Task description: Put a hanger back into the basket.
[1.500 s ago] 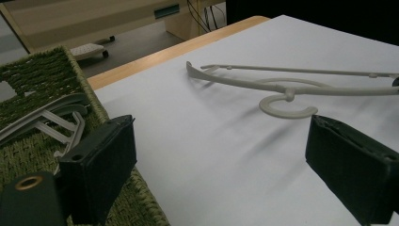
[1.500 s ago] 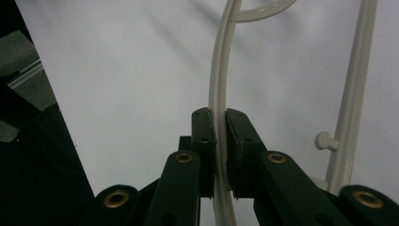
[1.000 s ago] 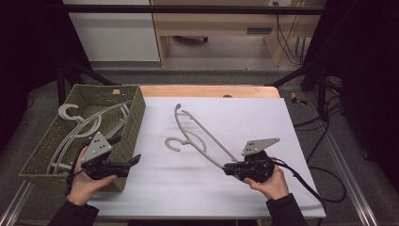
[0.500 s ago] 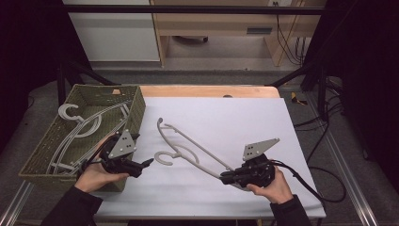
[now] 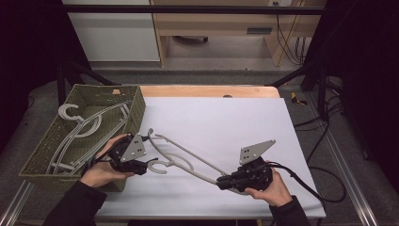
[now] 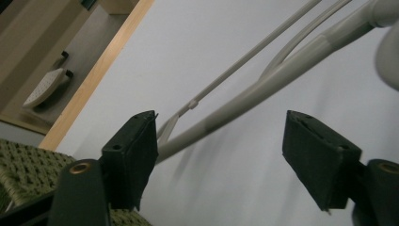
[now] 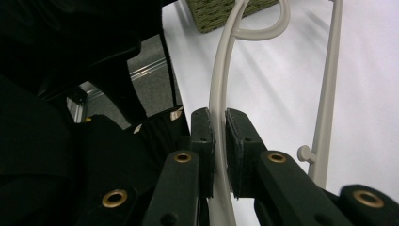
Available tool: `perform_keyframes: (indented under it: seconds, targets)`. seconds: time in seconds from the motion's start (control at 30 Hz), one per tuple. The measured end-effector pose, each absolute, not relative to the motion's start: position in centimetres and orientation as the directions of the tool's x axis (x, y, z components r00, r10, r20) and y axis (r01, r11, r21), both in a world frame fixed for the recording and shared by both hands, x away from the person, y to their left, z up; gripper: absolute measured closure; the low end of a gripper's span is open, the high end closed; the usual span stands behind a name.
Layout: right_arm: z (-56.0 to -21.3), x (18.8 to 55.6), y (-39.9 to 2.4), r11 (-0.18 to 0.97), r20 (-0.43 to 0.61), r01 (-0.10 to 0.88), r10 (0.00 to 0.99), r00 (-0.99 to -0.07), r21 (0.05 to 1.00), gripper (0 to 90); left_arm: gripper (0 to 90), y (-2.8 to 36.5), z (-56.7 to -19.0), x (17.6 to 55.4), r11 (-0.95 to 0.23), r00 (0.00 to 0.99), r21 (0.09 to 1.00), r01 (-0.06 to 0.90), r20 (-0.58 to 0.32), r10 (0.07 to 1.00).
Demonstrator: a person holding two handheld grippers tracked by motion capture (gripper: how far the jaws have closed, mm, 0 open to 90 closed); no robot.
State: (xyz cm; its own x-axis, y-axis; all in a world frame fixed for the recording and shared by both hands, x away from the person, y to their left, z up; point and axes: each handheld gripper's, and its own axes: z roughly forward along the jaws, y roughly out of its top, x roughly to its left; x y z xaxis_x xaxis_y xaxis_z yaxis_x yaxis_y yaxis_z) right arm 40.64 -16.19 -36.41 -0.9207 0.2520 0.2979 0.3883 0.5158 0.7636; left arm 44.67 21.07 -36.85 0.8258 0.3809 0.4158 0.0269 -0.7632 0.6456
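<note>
A grey plastic hanger (image 5: 188, 160) is seen lying slantwise across the white tabletop (image 5: 235, 122), its hook end toward the woven basket (image 5: 136, 106) and its far end toward the near right.

Right claw (image 5: 221, 182): clenched on the hanger's curved arm. In the right gripper view the two black pads (image 7: 203, 136) are pressed flat against the pale bar (image 7: 217, 94) from either side, with no gap visible. The hanger's second, thinner bar (image 7: 327, 103) is seen running just beside the grip, untouched.

Left claw (image 5: 143, 167): released. Its jaws have just been closing, yet in the left gripper view they are held well apart, and the hanger's thick arm (image 6: 263, 89) is seen passing between and beyond them, apart from the right-hand pad (image 6: 320, 155). Whether the left-hand pad (image 6: 134, 150) is touched by the bar cannot be told; the bar vanishes behind its edge. From the high view this claw is placed at the hook end of the hanger, just beside the basket's near corner.

Basket: set at the tabletop's left edge, several more grey hangers (image 5: 82, 125) laid inside it, overlapping. A wooden strip (image 5: 207, 91) is noted along the tabletop's far side.

Both grippers are held in a person's hands, sleeves dark.
</note>
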Motion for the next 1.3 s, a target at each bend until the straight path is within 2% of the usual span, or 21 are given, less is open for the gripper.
perform_keyframes:
  seconds: [0.27, 0.4, 0.53, 0.9, 1.07, 1.13, 1.3]
  targets:
    - [-36.4, 40.5, -16.1, 0.518, 0.303, 0.380, 0.230, -0.925, 0.766, 82.1, 41.3, 20.5, -37.4, 44.5, -0.815, 0.839, 0.577, -0.054, 0.468, 0.276]
    - [-36.2, 40.4, -16.3, 0.503, 0.310, 0.375, 0.210, -0.927, 0.779, 81.9, 43.3, 20.5, -37.7, 44.3, -0.791, 0.846, 0.608, -0.066, 0.454, 0.279]
    - [-36.1, 40.4, -16.5, 0.493, 0.307, 0.368, 0.203, -0.930, 0.788, 81.7, 45.8, 20.5, -37.7, 44.3, -0.812, 0.851, 0.578, -0.086, 0.466, 0.241]
    - [-36.0, 40.4, -16.6, 0.478, 0.298, 0.358, 0.200, -0.933, 0.802, 81.6, 52.8, 20.1, -38.1, 44.5, -0.827, 0.864, 0.557, -0.076, 0.451, 0.225]
    - [-36.6, 40.6, -16.5, 0.498, 0.298, 0.352, 0.188, -0.936, 0.793, 81.7, 47.3, 19.9, -38.3, 44.7, -0.846, 0.869, 0.530, -0.066, 0.447, 0.212]
    - [-37.0, 40.6, -16.5, 0.507, 0.299, 0.350, 0.182, -0.937, 0.788, 81.8, 45.2, 19.7, -38.3, 44.7, -0.875, 0.869, 0.478, -0.072, 0.460, 0.179]
    - [-37.4, 40.7, -16.7, 0.513, 0.296, 0.340, 0.168, -0.940, 0.788, 81.9, 46.9, 19.2, -38.7, 44.6, -0.902, 0.866, 0.421, -0.093, 0.482, 0.135]
